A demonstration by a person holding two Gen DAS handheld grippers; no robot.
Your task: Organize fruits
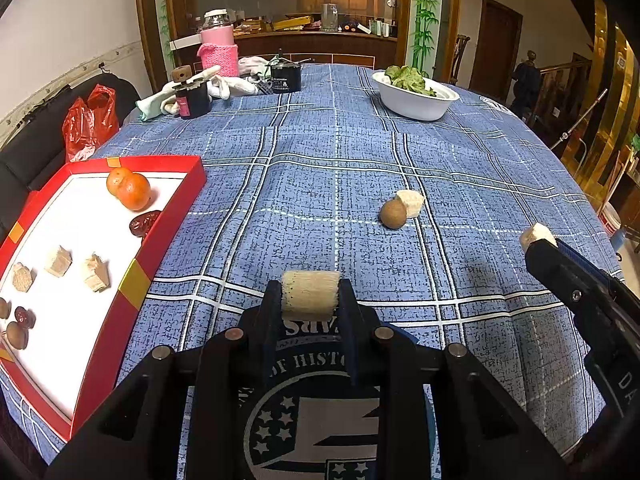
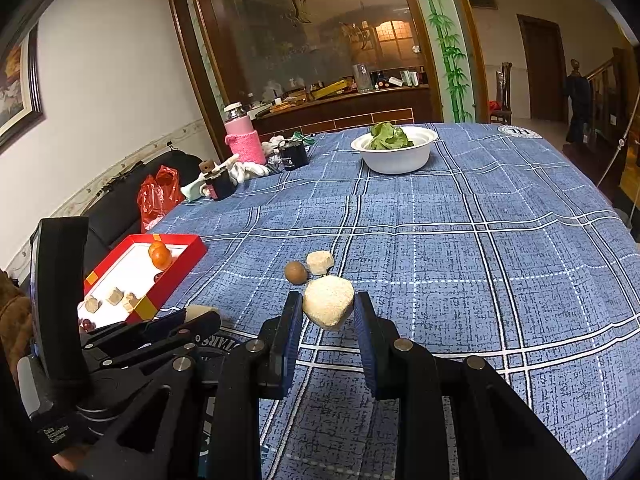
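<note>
Left gripper (image 1: 310, 296) clamps a pale chunk (image 1: 310, 294), right gripper (image 2: 328, 308) another (image 2: 329, 307), both above table's near edge; red tray (image 1: 176, 208) at left edge; shallow fingertip grips risk dropping either.

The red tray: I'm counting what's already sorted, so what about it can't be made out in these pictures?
- Left wrist view: the red tray runs off the left edge, cutting the brown fruits there.
- Left wrist view: the tray's wall partly hides the dark red fruit.
- Right wrist view: the left gripper covers the tray's near end; the pale chunks are too small to identify.
</note>
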